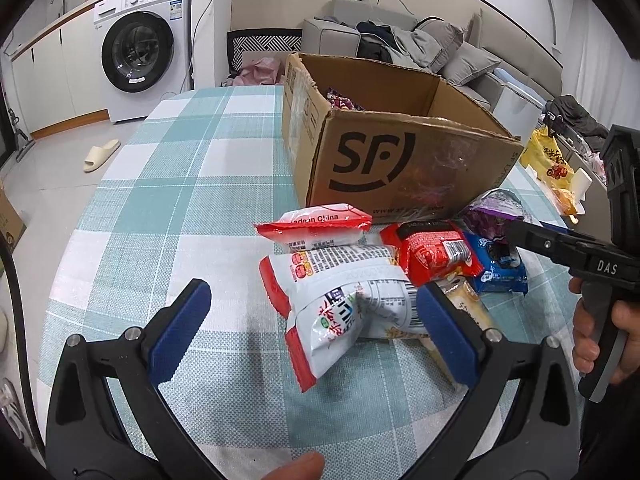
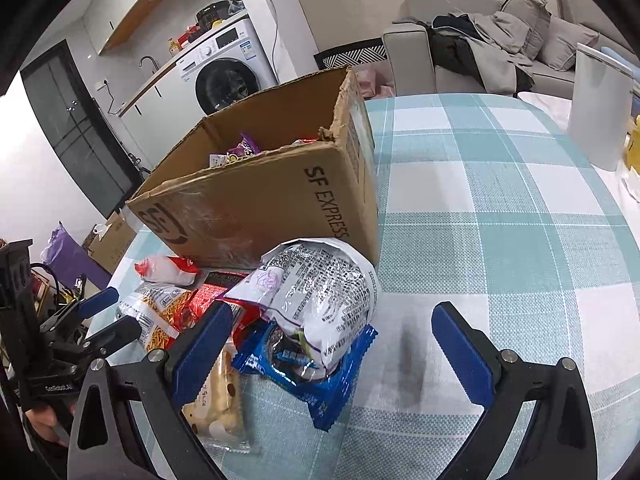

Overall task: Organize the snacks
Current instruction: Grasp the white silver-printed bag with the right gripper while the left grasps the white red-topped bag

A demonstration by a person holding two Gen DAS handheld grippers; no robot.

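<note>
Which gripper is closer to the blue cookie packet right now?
Right. The right gripper is open with the blue cookie packet between its fingers. The left gripper is open around the white and red snack bag, farther away.

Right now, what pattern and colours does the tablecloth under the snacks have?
The tablecloth is a teal-and-white plaid check; the right wrist view shows it best.

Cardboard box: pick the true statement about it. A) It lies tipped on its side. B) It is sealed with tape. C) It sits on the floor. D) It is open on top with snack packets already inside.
D: the cardboard box stands upright on the checked tablecloth, its top open, with a purple packet visible inside.
</note>
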